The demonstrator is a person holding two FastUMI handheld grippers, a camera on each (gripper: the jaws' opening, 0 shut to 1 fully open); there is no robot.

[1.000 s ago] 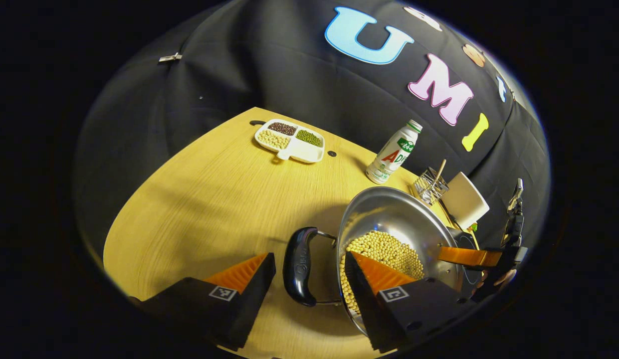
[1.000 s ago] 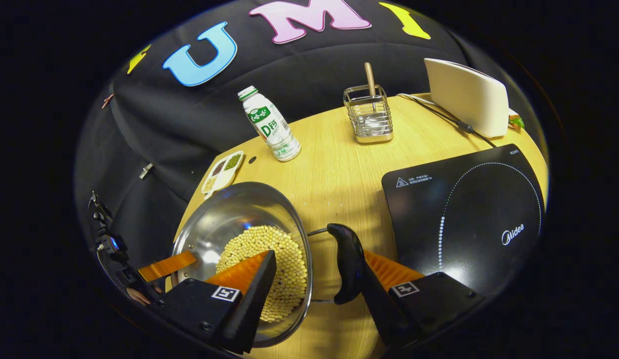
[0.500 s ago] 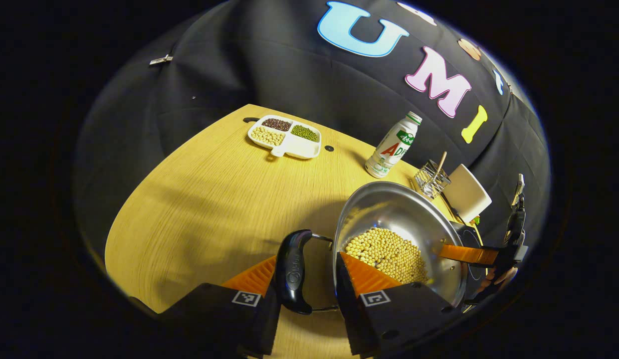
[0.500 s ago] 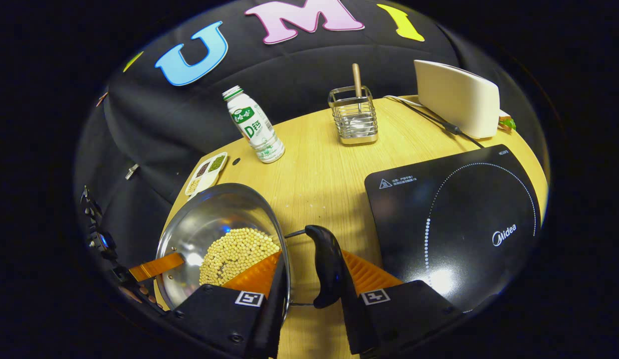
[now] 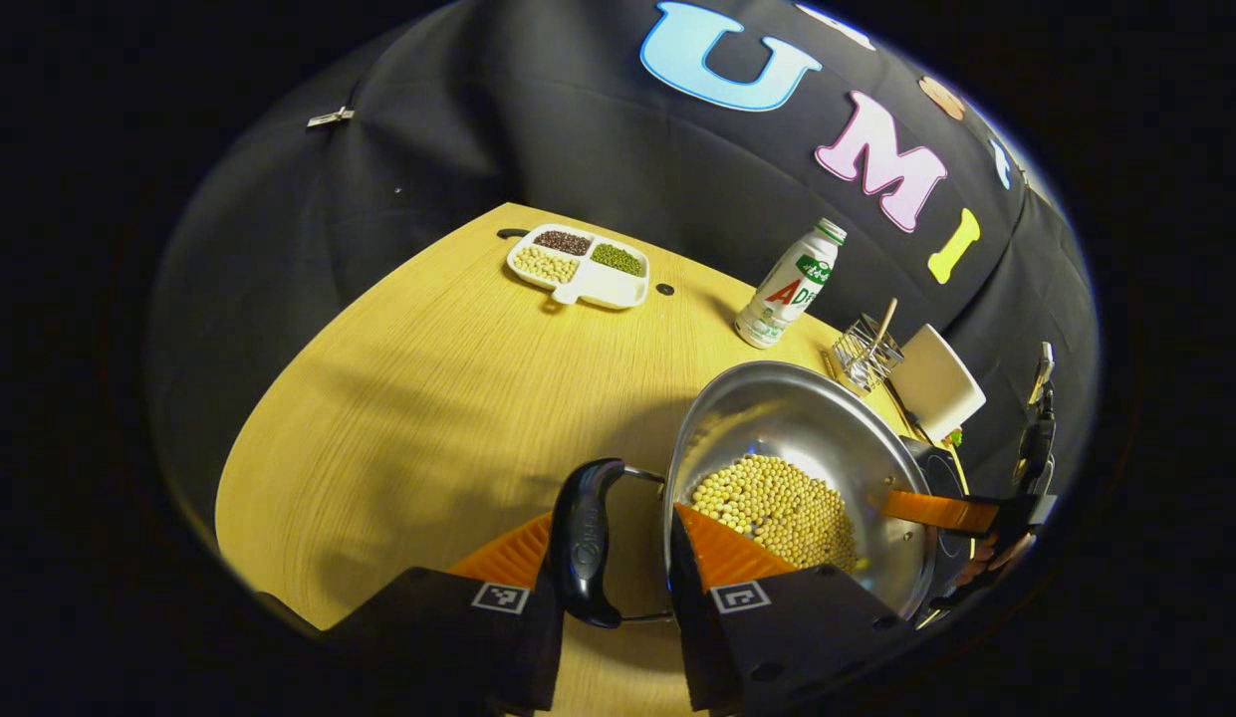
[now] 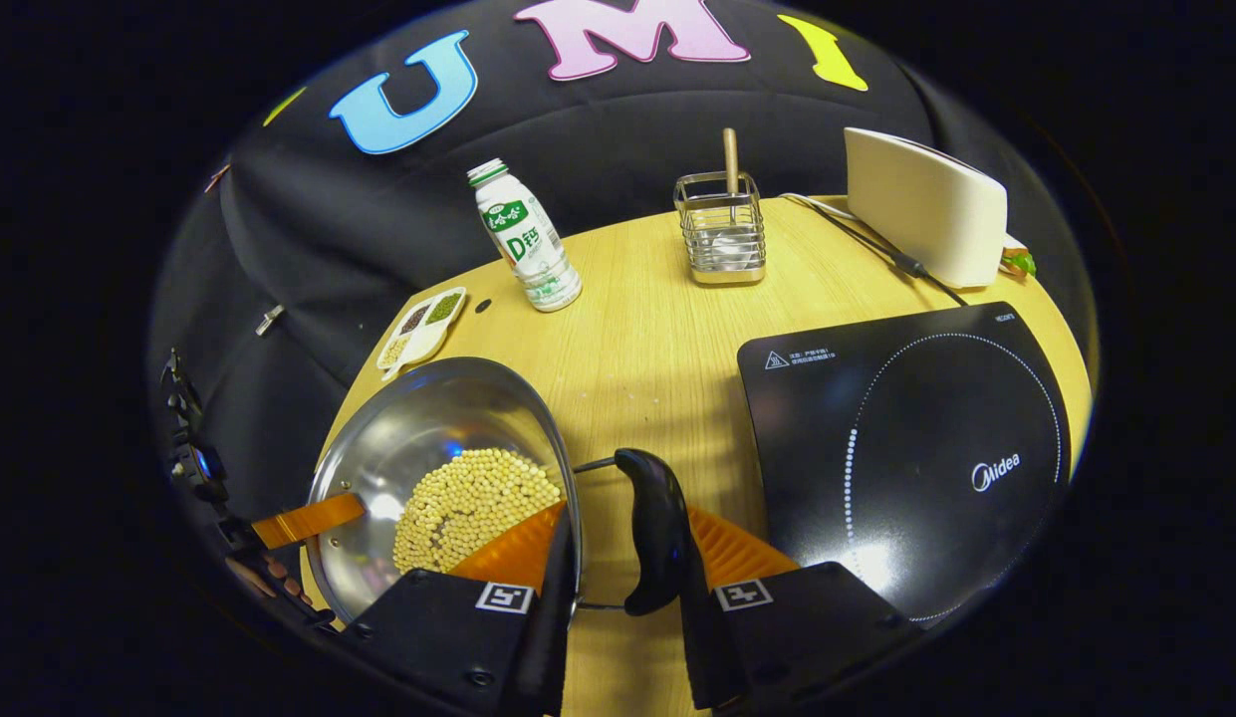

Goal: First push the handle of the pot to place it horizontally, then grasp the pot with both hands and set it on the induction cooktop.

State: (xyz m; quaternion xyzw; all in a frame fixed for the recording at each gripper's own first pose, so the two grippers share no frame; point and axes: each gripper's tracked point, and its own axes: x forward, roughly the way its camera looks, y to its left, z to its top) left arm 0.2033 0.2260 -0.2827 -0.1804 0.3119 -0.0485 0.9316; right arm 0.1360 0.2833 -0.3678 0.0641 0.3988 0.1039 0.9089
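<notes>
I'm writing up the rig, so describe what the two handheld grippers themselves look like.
The left gripper and right gripper match. Each has two blocky, wedge-shaped fingers that taper forward, with ribbed inner pads. Each finger carries a small square black-and-white marker tag. In the right gripper view, the left gripper's body appears farther off as a dark frame with a small blue light.

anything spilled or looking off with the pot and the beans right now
Nothing stands out. The beans all lie inside the pot, none on the table. The left gripper and right gripper each close on a side handle. The cooktop is bare.
</notes>
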